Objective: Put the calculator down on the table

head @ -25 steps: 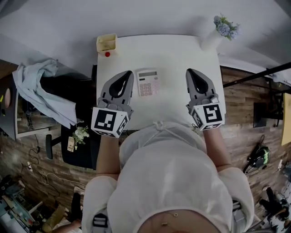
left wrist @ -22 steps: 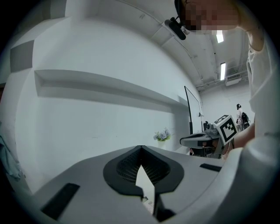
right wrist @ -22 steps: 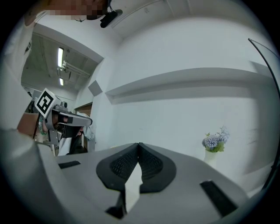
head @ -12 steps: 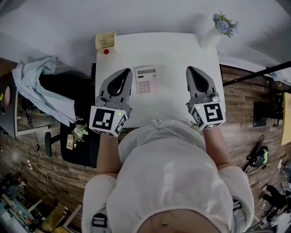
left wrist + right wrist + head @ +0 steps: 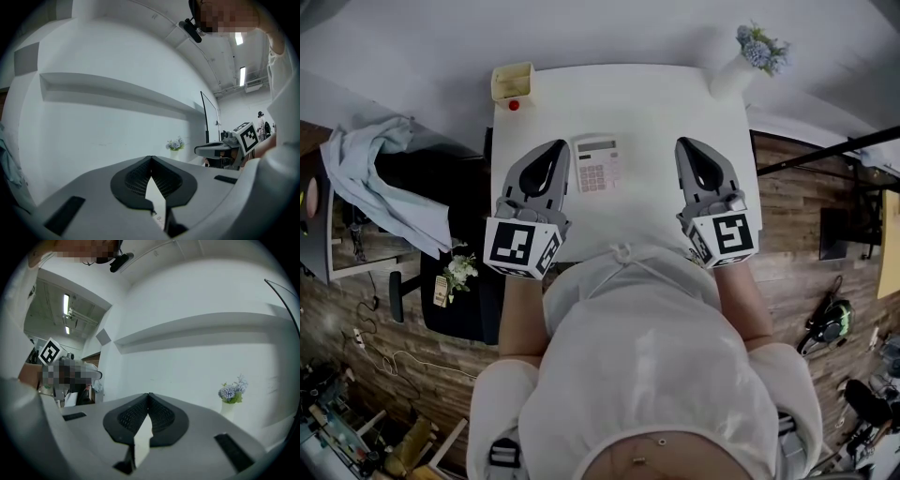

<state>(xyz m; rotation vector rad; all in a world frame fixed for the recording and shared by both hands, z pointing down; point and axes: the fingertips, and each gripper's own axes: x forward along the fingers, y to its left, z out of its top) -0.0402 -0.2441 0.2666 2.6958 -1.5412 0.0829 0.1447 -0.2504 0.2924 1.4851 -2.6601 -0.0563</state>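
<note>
A white calculator (image 5: 597, 164) lies flat on the white table (image 5: 656, 103), just right of my left gripper (image 5: 562, 146). That gripper hovers over the table's left part, jaws shut with nothing between them; its own view shows the fingertips (image 5: 150, 158) meeting. My right gripper (image 5: 682, 145) is over the table's right part, well apart from the calculator, also shut and empty, tips together in the right gripper view (image 5: 149, 395). Both point toward the far wall.
A yellow holder (image 5: 513, 82) with a red button (image 5: 514, 105) beside it sits at the table's far left corner. A white vase of blue flowers (image 5: 750, 58) stands at the far right corner. A black chair with light cloth (image 5: 384, 183) is left of the table.
Both grippers and the table content sit slightly higher and further left in the head view than before; the calculator keeps its place on the table. Jaws stay shut.
</note>
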